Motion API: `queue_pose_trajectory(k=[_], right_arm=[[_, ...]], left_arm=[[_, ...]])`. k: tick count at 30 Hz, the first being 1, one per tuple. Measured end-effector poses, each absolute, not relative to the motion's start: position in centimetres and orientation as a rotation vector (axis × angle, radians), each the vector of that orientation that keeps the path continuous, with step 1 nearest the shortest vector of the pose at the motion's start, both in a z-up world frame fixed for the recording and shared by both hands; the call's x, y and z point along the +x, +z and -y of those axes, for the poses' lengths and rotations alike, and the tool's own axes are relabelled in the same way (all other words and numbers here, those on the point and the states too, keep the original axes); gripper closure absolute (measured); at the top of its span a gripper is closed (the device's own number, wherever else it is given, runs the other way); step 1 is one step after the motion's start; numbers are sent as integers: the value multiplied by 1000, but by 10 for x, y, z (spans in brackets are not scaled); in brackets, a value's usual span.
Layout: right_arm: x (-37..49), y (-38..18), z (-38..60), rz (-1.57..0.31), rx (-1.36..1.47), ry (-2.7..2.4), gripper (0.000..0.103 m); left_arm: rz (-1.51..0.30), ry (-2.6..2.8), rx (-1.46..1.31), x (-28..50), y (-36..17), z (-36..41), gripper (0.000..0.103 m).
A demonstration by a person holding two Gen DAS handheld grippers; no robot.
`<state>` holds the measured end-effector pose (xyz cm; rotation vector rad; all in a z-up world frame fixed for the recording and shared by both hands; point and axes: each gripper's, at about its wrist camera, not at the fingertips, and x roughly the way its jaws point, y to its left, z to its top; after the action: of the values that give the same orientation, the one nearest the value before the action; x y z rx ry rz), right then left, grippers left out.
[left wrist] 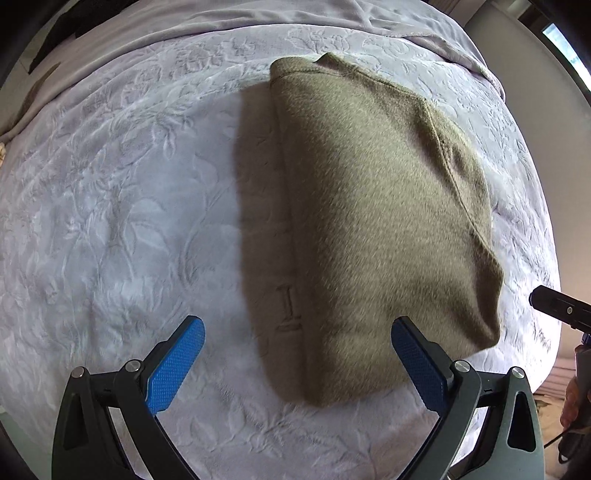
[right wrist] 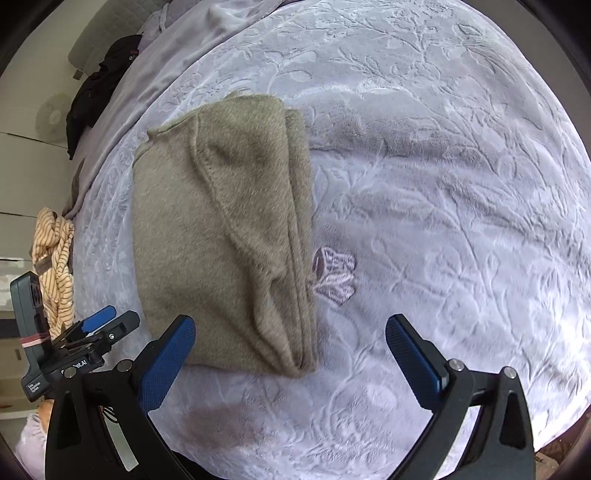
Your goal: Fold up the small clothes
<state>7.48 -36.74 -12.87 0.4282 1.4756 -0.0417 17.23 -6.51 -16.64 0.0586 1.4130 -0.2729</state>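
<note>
An olive-green fuzzy garment (left wrist: 376, 221) lies folded into a long rectangle on the pale lilac embossed bedspread (left wrist: 110, 221). My left gripper (left wrist: 299, 347) is open and empty, just above the garment's near end, blue pads apart. In the right wrist view the garment (right wrist: 221, 236) lies left of centre. My right gripper (right wrist: 290, 345) is open and empty, hovering over the garment's near right corner. The left gripper (right wrist: 107, 321) shows at the left edge of the right wrist view. Part of the right gripper's body (left wrist: 557, 306) shows at the right edge of the left wrist view.
A striped yellow cloth (right wrist: 55, 258) and a black garment (right wrist: 99, 88) lie at the bed's left side. An embroidered logo (right wrist: 332, 273) sits on the bedspread (right wrist: 443, 221) beside the folded garment. A smoother grey blanket (left wrist: 221, 22) covers the far end.
</note>
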Motion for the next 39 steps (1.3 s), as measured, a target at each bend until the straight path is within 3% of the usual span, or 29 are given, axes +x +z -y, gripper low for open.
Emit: queue_pose_trajectory(k=[10, 24, 37, 39], right_arm=[[123, -151, 401, -1417, 528, 125, 0], [192, -226, 412, -1374, 785, 454, 0], [213, -247, 382, -1395, 744, 561, 0], [214, -248, 377, -1404, 759, 538, 6]], left_arm=[[-1394, -439, -51, 214, -181, 77, 2], [-1459, -665, -112, 227, -226, 107, 2], [-1449, -632, -73, 219, -237, 115, 1], [-1444, -614, -72, 218, -235, 114, 2]])
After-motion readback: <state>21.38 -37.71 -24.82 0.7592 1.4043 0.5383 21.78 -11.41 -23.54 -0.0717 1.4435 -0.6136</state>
